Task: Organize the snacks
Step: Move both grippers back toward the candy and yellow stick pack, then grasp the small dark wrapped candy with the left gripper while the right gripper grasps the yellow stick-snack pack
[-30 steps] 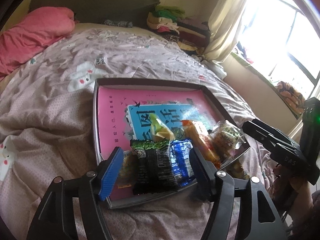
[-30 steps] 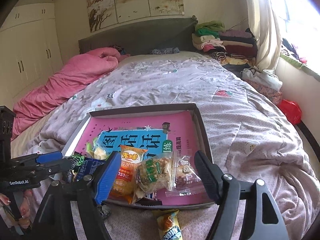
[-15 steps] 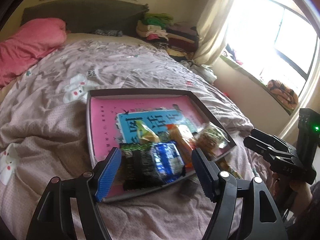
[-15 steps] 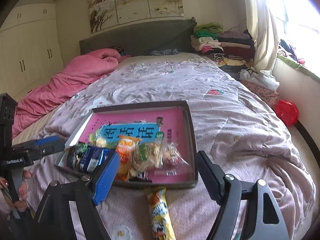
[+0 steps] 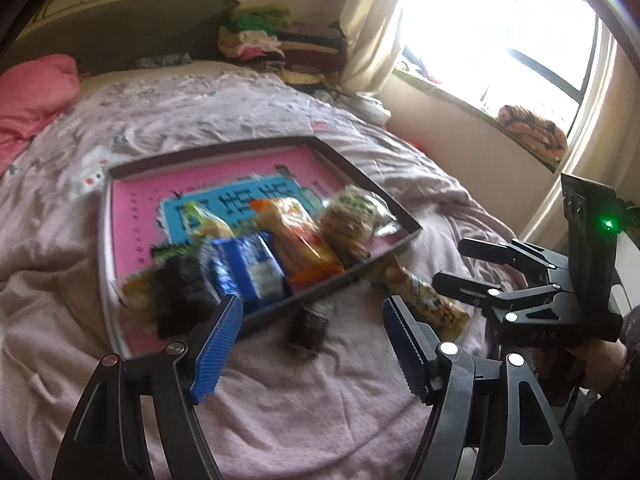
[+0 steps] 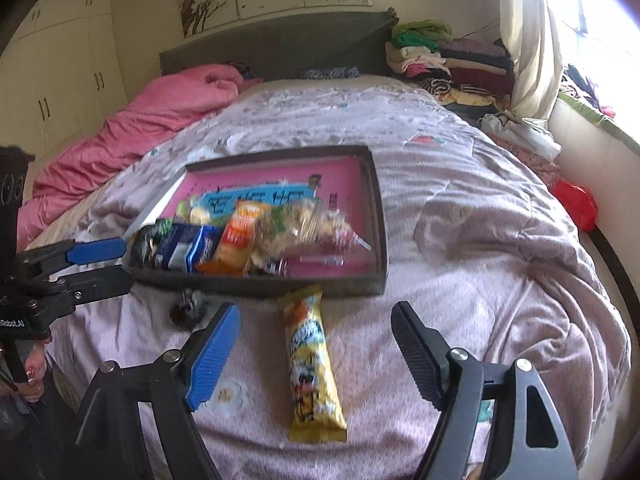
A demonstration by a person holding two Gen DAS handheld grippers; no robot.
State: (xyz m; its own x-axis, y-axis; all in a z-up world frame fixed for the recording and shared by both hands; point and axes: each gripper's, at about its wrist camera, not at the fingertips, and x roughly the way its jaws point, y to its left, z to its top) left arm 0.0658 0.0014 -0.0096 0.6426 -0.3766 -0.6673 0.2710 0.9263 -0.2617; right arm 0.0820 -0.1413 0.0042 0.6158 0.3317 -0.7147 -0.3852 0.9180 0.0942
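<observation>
Both claws were wide and empty. The yellow snack bar (image 6: 314, 364) lay on the bed right between the right claw (image 6: 316, 344) jaws, outside the tray (image 6: 382, 216), probably next up. The left claw (image 5: 312, 334) framed a small dark packet (image 5: 310, 326).

Motion blur smears the tray's snack packets (image 5: 256, 264).

I see a dark-rimmed tray (image 6: 376, 216) lined pink with a blue panel, a yellow cartoon-printed snack bar (image 6: 312, 364) on the mauve floral quilt (image 6: 460, 208), a blue-and-white packet (image 5: 248, 268) and an orange one (image 5: 300, 236) — and a pink blanket (image 6: 160, 120) behind.
</observation>
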